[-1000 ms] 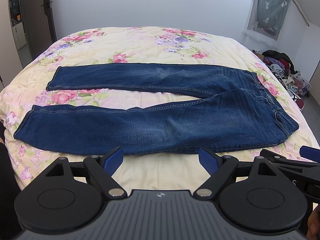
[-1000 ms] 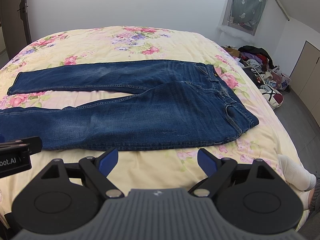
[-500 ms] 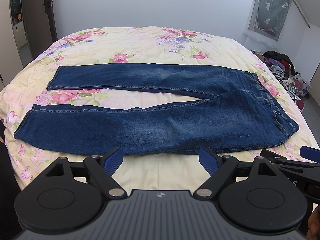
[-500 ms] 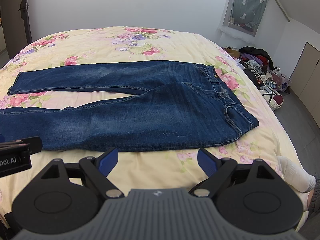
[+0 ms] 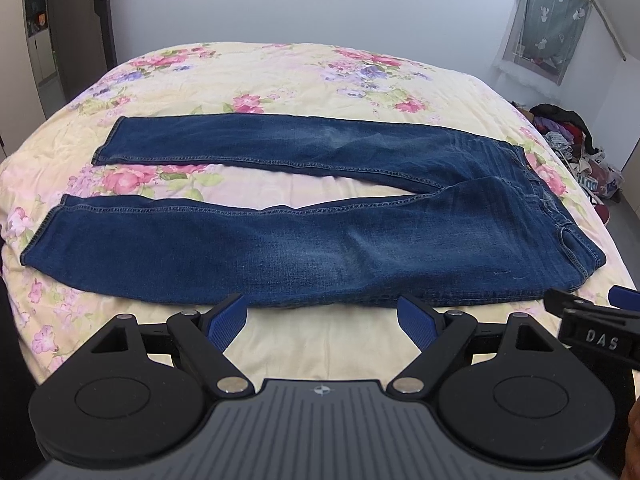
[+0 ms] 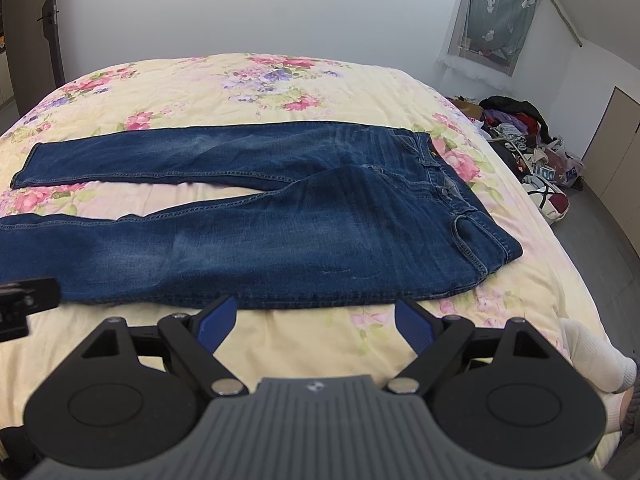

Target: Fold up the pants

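Left wrist view: the jeans (image 5: 320,216) lie flat across the flowered bed (image 5: 280,76), legs spread apart to the left, waist to the right. Laid out like that, prob so you can bring one leg over the other for the first fold. Your left gripper (image 5: 322,318) hangs just short of the near leg's edge, jaws wide open, holding nothing and touching no cloth. The right gripper's tip shows at the right edge, near the waist corner.

Right wrist view: same jeans (image 6: 280,216), waist end w/ button and pocket nearest your right side. Your right gripper (image 6: 316,320) sits over bare bedcover just before the near hem line, jaws wide apart, empty, not touching denim. A clothes pile (image 6: 520,136) lies on the floor beyond the bed, well apart. No fold made yet, I judge.
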A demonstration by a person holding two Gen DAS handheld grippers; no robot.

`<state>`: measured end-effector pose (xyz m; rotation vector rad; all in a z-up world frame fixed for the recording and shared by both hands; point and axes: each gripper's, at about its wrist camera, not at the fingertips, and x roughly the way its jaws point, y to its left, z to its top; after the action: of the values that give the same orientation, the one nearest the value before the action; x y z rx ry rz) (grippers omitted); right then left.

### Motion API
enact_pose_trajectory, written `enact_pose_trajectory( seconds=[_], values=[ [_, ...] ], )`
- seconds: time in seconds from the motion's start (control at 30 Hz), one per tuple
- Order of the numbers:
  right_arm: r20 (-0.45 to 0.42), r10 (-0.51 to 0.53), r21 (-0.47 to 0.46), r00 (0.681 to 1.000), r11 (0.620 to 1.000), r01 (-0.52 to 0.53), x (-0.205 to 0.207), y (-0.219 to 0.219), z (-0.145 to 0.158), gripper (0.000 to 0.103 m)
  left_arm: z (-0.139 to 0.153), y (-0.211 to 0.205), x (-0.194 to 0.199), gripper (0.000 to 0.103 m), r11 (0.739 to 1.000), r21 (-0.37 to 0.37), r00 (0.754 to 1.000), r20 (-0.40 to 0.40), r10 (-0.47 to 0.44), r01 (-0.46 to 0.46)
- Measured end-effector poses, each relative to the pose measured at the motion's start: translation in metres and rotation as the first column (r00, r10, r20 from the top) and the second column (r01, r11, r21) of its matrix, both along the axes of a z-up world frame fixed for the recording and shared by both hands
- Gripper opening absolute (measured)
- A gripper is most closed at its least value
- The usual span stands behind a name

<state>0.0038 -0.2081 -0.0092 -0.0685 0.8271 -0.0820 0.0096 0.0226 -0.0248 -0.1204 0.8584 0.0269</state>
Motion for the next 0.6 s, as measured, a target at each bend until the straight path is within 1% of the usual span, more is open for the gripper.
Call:
enact_pose_trajectory(
  seconds=[0.1,0.27,0.33,0.43,0.5,0.53,0.57,0.6],
  values=[
    [-0.008,-0.003,0.009,1.0,1.0,0.003,0.016,-0.019,-0.015,0.083,-0.012,0.014,0.009,0.099,0.999,-0.003,0.999,-0.024,0.035,-0.035],
    [-0.026,-0.058,0.009,0.998,0.998,0.058,0.043,-0.054,-0.039,0.083,-0.035,0.038,0.026,0.099,0.996,-0.013,0.993,-0.073,0.091,-0.092],
    [-0.032,-0.081,-0.001,0.996,0.997,0.081,0.053,-0.069,-0.048,0.083,-0.045,0.049,0.032,0.099,0.993,-0.026,0.989,-0.095,0.115,-0.118],
    [-0.054,-0.111,0.004,0.992,0.994,0.111,0.068,-0.092,-0.06,0.083,-0.06,0.068,0.042,0.099,0.982,-0.068,0.977,-0.138,0.164,-0.175],
    [-0.067,-0.127,0.037,0.99,0.991,0.13,0.078,-0.109,-0.066,0.082,-0.071,0.084,0.046,0.099,0.966,-0.129,0.966,-0.165,0.201,-0.224],
    [-0.069,-0.135,0.069,0.989,0.988,0.139,0.082,-0.12,-0.068,0.082,-0.077,0.093,0.048,0.099,0.952,-0.174,0.959,-0.178,0.221,-0.252],
    [-0.063,-0.141,0.113,0.988,0.983,0.147,0.085,-0.129,-0.069,0.082,-0.084,0.102,0.049,0.099,0.934,-0.221,0.95,-0.197,0.241,-0.282],
    [-0.049,-0.145,0.164,0.988,0.975,0.151,0.087,-0.139,-0.069,0.083,-0.093,0.112,0.051,0.099,0.909,-0.269,0.938,-0.223,0.264,-0.319]
  ],
)
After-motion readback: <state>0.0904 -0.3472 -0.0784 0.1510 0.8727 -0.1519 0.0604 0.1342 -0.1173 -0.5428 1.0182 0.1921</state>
